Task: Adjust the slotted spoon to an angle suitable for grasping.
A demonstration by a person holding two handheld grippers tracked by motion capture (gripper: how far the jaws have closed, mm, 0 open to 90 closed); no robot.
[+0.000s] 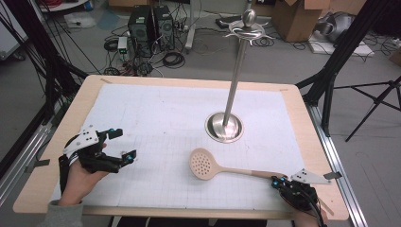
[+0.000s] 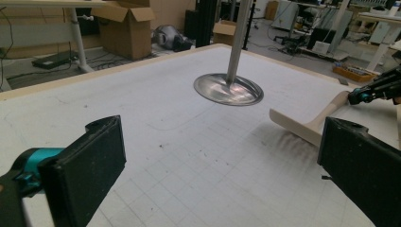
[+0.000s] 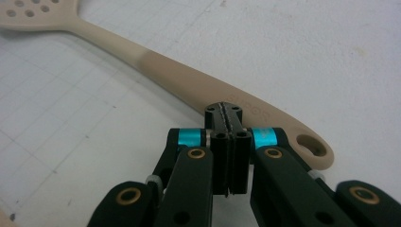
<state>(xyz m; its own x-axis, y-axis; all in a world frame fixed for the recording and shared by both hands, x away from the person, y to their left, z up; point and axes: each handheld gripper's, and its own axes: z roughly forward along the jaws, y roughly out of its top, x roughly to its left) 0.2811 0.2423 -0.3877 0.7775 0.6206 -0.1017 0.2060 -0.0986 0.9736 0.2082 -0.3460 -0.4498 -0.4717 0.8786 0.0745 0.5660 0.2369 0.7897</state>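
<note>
A beige slotted spoon lies flat on the white gridded mat, its head toward the middle of the table and its handle running right. My right gripper is at the handle's end near the front right corner. In the right gripper view its jaws are pressed together with nothing between them, and their tips sit just over the handle near its hanging hole. My left gripper rests at the front left, open and empty. In the left gripper view the spoon lies ahead to the right.
A metal utensil stand with a round base and tall pole stands right of centre; hooks ring its top. The mat covers most of the wooden table. Computers, cables and boxes sit on the floor beyond.
</note>
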